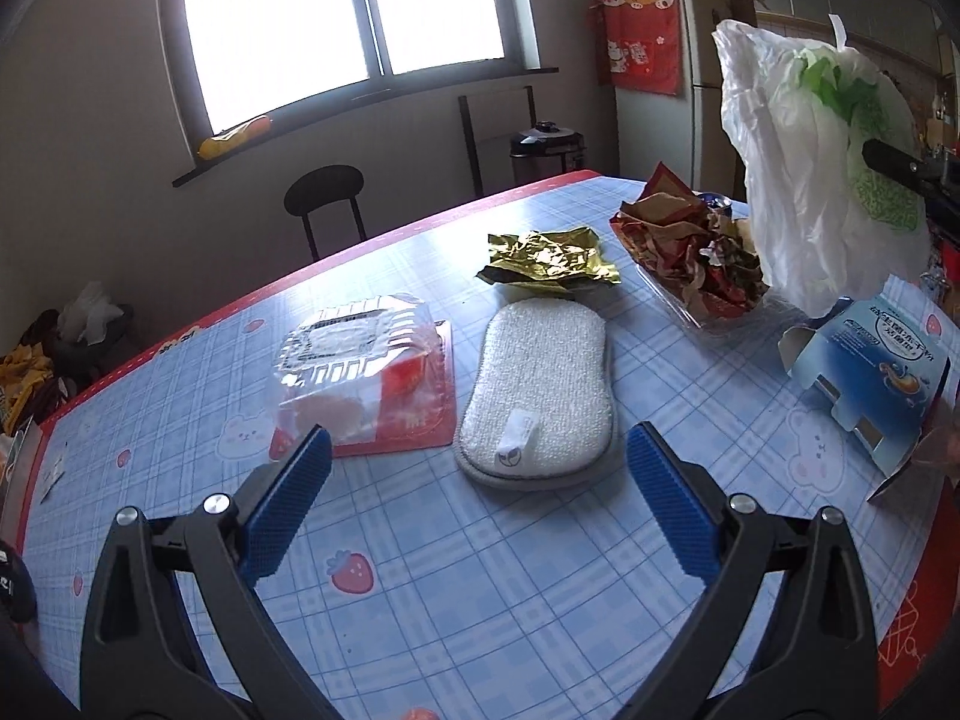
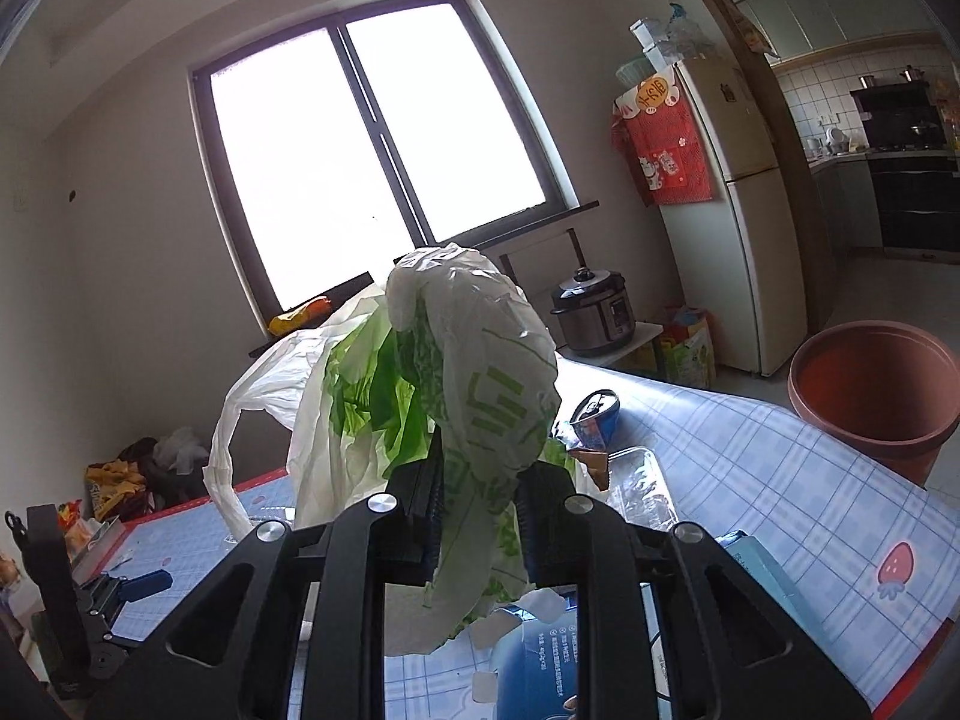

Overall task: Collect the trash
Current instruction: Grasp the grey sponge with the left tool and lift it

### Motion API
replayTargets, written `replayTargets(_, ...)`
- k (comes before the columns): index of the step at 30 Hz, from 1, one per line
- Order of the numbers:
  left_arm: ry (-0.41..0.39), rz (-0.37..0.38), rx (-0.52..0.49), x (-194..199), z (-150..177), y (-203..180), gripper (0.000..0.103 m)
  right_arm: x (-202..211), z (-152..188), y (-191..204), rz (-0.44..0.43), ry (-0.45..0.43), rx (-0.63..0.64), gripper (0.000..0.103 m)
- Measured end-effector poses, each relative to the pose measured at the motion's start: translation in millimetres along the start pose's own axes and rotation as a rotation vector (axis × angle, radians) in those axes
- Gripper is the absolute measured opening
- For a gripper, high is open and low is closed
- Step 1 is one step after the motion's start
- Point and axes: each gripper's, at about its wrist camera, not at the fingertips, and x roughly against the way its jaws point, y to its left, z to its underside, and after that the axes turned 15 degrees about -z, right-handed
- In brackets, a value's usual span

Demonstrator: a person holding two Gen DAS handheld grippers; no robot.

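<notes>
currently the right gripper (image 2: 480, 510) is clenched on a bunched fold of a white and green plastic bag (image 2: 474, 384), holding it up above the far right of the table (image 1: 480, 588), while the left gripper (image 1: 477, 480) hovers with its jaws spread wide and empty. judging by this, the bag is being readied to take trash; loose litter lies on the table: a gold foil wrapper (image 1: 549, 255), a clear plastic food container (image 1: 354, 360), a tray of crumpled wrappers (image 1: 690, 246) and a blue carton (image 1: 870, 378). next the left gripper likely needs to close on a piece, perhaps the container nearest it, and the bag's mouth must be opened
</notes>
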Motion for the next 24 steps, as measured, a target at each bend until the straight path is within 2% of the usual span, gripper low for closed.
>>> replayTargets(3, -0.006, 0.009, -0.080, -9.3, -7.0, -26.8, 0.092, 1.1, 0.5, -4.2, 0.004, -0.003, -0.019, 0.020)
replayTargets(6, 0.002, -0.045, -0.213, -22.7, -4.0, -52.0, 0.083, -2.2, 2.6, -7.3, 0.003, 0.012, -0.034, 0.020)
replayTargets(8, -0.004, -0.073, -0.264, -28.8, -0.6, -58.9, 0.083, -4.4, 4.2, -7.8, -0.003, 0.026, -0.043, 0.020)
replayTargets(14, 0.016, -0.076, -0.311, -43.4, 3.5, -70.8, 0.083, -3.0, 4.6, -8.6, -0.017, 0.025, -0.053, 0.020)
replayTargets(18, 0.036, -0.103, -0.368, -53.8, 8.4, -78.0, 0.074, -3.5, 4.3, -13.6, -0.015, 0.029, -0.075, 0.020)
replayTargets(22, 0.061, -0.081, -0.339, -59.1, 6.3, -75.4, 0.070, -4.1, 4.7, -12.6, -0.020, 0.033, -0.072, 0.020)
replayTargets(24, 0.062, -0.071, -0.361, -59.4, 6.1, -78.7, 0.055, -4.5, 4.8, -12.5, -0.022, 0.036, -0.073, 0.020)
